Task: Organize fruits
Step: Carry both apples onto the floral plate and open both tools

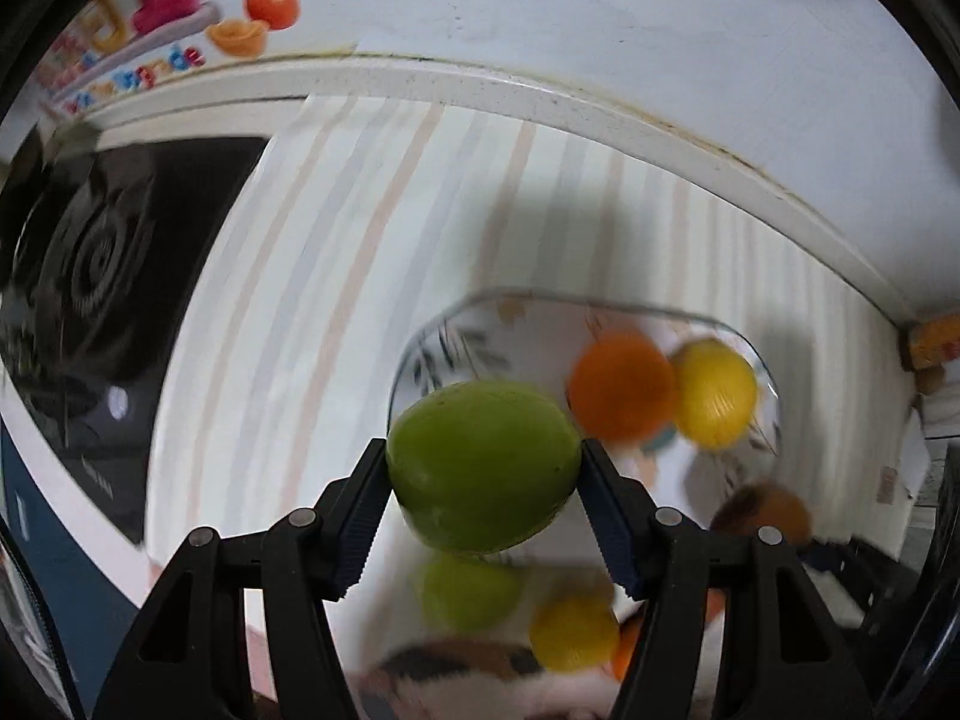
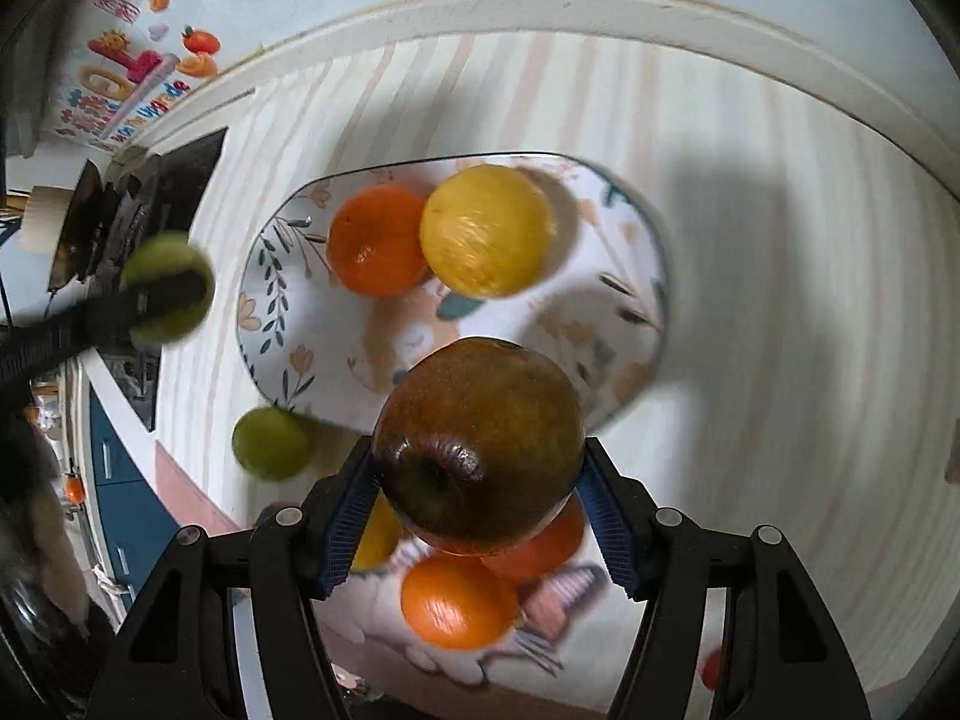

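A: Left gripper [image 1: 483, 468] clamped across the widest part of a green fruit [image 1: 480, 465], carried in the air above the striped worktop [image 1: 288, 312], beside the flowered plate [image 1: 432, 348].

B: Right gripper [image 2: 479, 468] likewise closed on a brown-red apple [image 2: 479, 444], pads on opposite flanks, hanging over the near edge of that plate, with an orange [image 2: 378, 240] and a yellow fruit [image 2: 486, 231] already lying touching each other on it.

A: Probably firm, smooth-skinned, fairly light. Round, so prone to rolling once set down; likely to bruise if dropped.

B: Best held at the equator, as now, pads square to the skin; off-centre, likely to squirt out.

A: More waiting below: another green fruit [image 2: 271, 443] on the worktop just off the plate, two oranges [image 2: 459, 600] and something yellow on a patterned cloth.

B: Blurred, so hard to tell real from plastic.
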`<control>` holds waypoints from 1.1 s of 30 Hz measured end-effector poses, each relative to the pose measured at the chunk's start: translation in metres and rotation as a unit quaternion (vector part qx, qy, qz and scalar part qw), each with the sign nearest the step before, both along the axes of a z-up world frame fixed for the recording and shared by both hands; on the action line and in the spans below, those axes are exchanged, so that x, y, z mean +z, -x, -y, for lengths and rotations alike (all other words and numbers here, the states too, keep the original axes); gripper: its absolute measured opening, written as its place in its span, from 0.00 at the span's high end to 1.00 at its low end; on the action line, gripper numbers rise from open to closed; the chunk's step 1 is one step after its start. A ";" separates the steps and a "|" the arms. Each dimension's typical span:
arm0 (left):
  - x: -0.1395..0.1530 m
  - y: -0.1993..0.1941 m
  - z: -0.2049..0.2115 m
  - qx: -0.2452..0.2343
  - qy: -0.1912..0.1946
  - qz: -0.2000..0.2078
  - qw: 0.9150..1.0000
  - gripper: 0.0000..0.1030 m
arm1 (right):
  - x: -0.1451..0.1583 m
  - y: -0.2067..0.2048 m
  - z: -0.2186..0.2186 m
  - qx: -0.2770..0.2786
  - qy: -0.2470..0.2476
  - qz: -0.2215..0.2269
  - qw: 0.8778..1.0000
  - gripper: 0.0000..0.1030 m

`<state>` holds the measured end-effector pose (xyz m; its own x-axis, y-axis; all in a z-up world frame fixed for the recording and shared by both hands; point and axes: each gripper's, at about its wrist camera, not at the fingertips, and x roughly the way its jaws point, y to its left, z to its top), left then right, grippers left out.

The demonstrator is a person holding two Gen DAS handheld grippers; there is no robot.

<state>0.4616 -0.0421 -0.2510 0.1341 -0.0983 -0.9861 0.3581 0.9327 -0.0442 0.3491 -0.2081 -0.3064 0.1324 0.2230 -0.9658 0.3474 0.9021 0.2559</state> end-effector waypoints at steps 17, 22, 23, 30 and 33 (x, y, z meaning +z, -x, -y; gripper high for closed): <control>-0.081 -0.044 0.022 0.006 0.004 -0.095 0.995 0.41 | -0.036 -0.022 -0.004 -0.009 -0.003 -0.014 1.000 0.34; -0.081 -0.042 0.020 0.007 0.000 -0.097 0.995 0.41 | -0.040 -0.025 -0.004 -0.013 -0.003 -0.015 1.000 0.33; -0.082 -0.044 0.021 0.010 -0.003 -0.100 0.995 0.41 | -0.040 -0.024 -0.003 -0.013 -0.002 -0.015 1.000 0.33; -0.067 -0.046 0.023 0.015 -0.017 -0.071 0.997 0.33 | -0.026 -0.018 0.006 -0.020 -0.003 -0.011 1.000 0.18; -0.052 -0.040 0.017 0.019 -0.015 -0.049 0.999 0.15 | -0.014 -0.013 0.010 -0.019 0.010 -0.009 1.000 0.11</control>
<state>0.5017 -0.0591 -0.3030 0.0409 -0.0646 -0.9971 0.3169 0.9472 -0.0484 0.3623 -0.2177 -0.3208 0.1230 0.1988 -0.9723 0.3864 0.8928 0.2315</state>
